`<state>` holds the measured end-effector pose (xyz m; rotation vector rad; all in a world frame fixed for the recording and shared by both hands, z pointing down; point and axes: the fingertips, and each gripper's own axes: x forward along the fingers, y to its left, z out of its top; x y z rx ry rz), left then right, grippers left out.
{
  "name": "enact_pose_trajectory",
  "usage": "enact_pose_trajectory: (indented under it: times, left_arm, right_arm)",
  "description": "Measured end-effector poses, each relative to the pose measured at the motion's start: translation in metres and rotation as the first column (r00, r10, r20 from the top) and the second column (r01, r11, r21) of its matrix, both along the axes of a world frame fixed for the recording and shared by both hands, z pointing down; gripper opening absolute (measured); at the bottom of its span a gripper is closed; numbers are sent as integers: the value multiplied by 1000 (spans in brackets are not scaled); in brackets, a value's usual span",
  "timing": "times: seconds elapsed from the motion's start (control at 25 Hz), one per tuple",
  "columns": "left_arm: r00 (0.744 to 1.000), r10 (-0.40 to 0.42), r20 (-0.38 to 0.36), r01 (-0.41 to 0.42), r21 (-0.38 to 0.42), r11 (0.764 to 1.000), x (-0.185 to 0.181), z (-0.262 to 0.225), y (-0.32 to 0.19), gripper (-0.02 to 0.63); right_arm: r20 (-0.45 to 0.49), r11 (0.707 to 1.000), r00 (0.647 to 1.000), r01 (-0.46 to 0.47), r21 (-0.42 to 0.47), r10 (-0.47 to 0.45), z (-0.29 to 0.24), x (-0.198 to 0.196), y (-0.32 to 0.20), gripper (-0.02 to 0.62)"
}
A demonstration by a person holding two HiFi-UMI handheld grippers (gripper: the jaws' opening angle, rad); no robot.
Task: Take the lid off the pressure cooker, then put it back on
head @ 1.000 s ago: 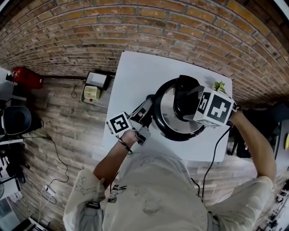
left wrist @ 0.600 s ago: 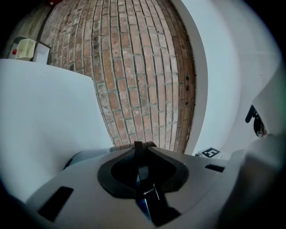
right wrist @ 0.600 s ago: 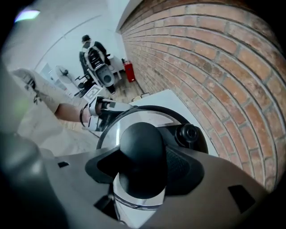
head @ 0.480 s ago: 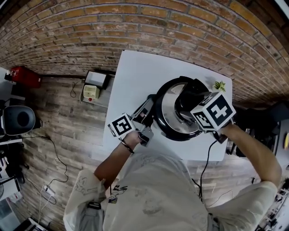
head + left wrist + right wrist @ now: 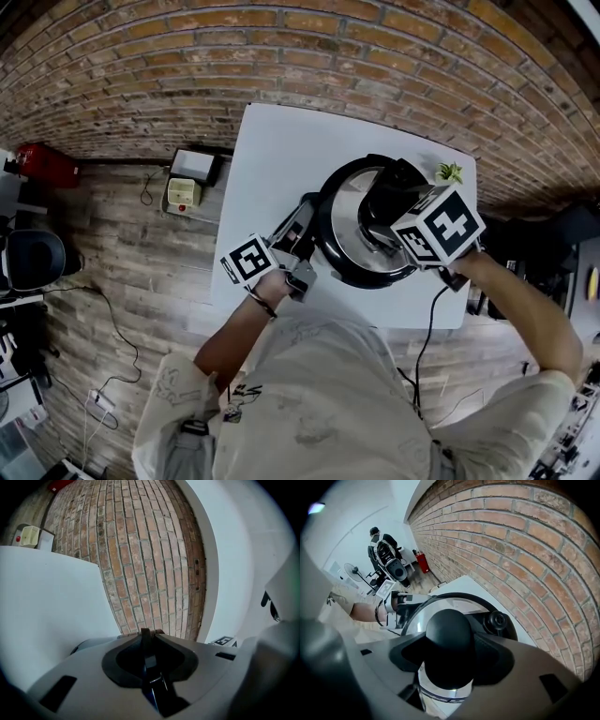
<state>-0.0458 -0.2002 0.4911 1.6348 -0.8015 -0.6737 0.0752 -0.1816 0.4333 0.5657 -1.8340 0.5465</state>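
One change from a second earlier: my right gripper [image 5: 450, 663] had rolled about the round black knob [image 5: 449, 629], jaws clamped on it. The steel lid [image 5: 345, 225] sat on the black pressure cooker [image 5: 361, 279], right of centre on the white table [image 5: 281, 159]. My left gripper [image 5: 307, 217] pinched a thin dark tab [image 5: 146, 644] at the cooker's left rim; I couldn't identify it. A small green plant [image 5: 449, 172] stood upper right.
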Motion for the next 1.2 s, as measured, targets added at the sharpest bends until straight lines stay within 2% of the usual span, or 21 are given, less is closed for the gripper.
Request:
enact_pose_trajectory:
  times: [0.12,0.24,0.36,0.64,0.96,1.2]
  left_arm:
    - [1000,-4,-24,4,-7,1000,2,-1,1,87]
    - [1000,2,21,-2,6,1000,0,1,0,87]
    - [1000,-2,-17,2,-1,1000,2,-1,-1,87]
    - [1000,2,23,-2,3,1000,-1,2,-1,88]
    - [1000,-2,27,2,1,1000,-2,3,0,89]
    - [1000,-6,2,6,2,1000,0,0,-2,89]
  right_arm:
    - [3,1000,1000,14,7,-14,0,1,0,295]
    - [12,1000,1000,27,14,-27,0,1,1,293]
    - [13,999,999,39,13,-39,0,0,0,291]
    - [8,998,998,65,0,-65,-2,2,1,291]
    - [22,992,993,117,39,-117,-32,-2,4,291]
    - [47,993,992,111,46,-114,-50,4,13,291]
